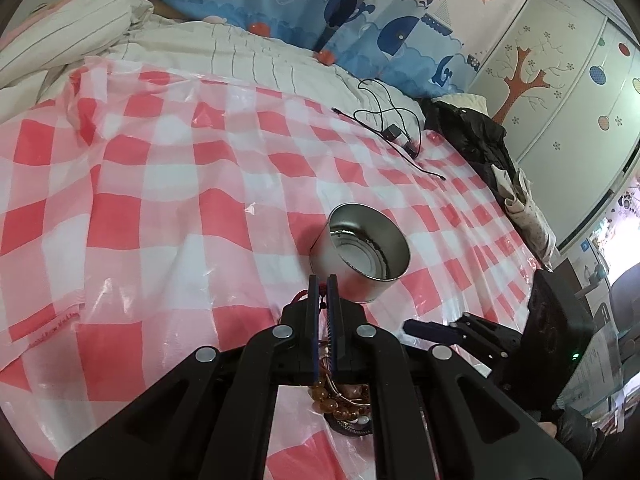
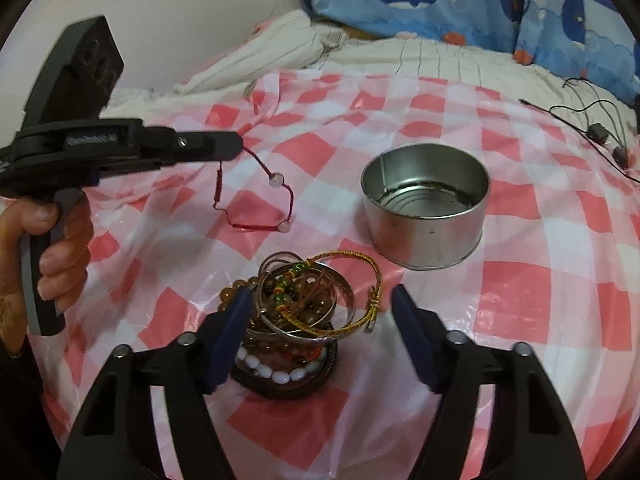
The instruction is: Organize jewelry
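**Hardly a legible word in view**

Small red lettering runs along the hem of the checked plastic sheet (image 1: 54, 330) — too tiny and bent to read. A raised label on the side of the left gripper (image 2: 236, 146) is blurred past reading — no brand, number or sign elsewhere can be made out.

On the bed, a checked plastic sheet (image 2: 520, 288) carries an open tin (image 2: 426, 204), with a pile of bracelets (image 2: 292, 320) on a small dish in front of it to the left. A corded bracelet (image 2: 256, 200) hangs left of the tin; a cable (image 2: 592, 128) lies behind to the right.
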A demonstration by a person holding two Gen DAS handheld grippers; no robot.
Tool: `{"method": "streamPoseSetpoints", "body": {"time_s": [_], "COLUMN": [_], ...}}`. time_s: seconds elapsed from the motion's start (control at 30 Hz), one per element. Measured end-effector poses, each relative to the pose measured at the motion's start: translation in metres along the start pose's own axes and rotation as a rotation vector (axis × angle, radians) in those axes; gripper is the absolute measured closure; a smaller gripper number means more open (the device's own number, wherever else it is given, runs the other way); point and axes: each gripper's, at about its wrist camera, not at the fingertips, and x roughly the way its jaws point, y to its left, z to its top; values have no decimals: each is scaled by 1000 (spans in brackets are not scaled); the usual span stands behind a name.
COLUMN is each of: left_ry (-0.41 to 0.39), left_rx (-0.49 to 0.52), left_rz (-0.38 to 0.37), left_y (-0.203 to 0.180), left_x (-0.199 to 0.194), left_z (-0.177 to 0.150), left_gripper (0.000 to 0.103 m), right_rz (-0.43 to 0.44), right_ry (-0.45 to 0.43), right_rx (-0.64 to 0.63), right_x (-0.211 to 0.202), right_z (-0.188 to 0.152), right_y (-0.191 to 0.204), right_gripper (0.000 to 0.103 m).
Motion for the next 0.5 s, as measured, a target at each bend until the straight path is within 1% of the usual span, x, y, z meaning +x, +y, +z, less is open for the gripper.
{"method": "streamPoseSetpoints", "body": {"time_s": [0.03, 0.07, 0.1, 0.17, 0.2, 0.27, 0.3, 0.33, 0.37, 0.4, 0.47, 0.5], "left_ry": [2, 4, 6, 9, 10, 9, 10, 10, 11, 11, 11, 11], "left_rx": [0, -1, -2, -2, -1, -2, -2, -3, -4, -5, -7, -8], "left_rz": [1, 1, 2, 5, 6, 7, 7, 9, 10, 11, 13, 14], "left_y": [0, 0, 1, 1, 1, 1, 1, 1, 2, 2, 3, 4], "left_x": [1, 1, 2, 3, 4, 4, 4, 4, 4, 5, 5, 5], "left_z": [0, 0, 0, -1, -2, -2, -2, -2, -2, -2, -3, -3], "left_gripper": [100, 100, 100, 100, 100, 100, 100, 100, 100, 100, 100, 100], "right_rz": [-7, -20, -18, -32, 2, 32, 72, 132, 186, 201, 249, 243], "right_ry": [21, 40, 60, 62, 61, 60, 65, 65, 44, 8, -28, -46], "right_rx": [-29, -53, -65, -75, -66, -51, -40, -24, -6, 6, 39, 66], "right_x": [5, 10, 16, 18, 16, 13, 11, 8, 1, -9, -18, -21], "right_z": [0, 0, -1, -3, -3, -4, -4, -4, -4, -3, 0, 2], "right_y": [4, 7, 8, 10, 9, 7, 5, 4, 3, 2, -3, -8], "right_gripper": [40, 45, 54, 57, 69, 70, 61, 51, 35, 28, 26, 26]}}
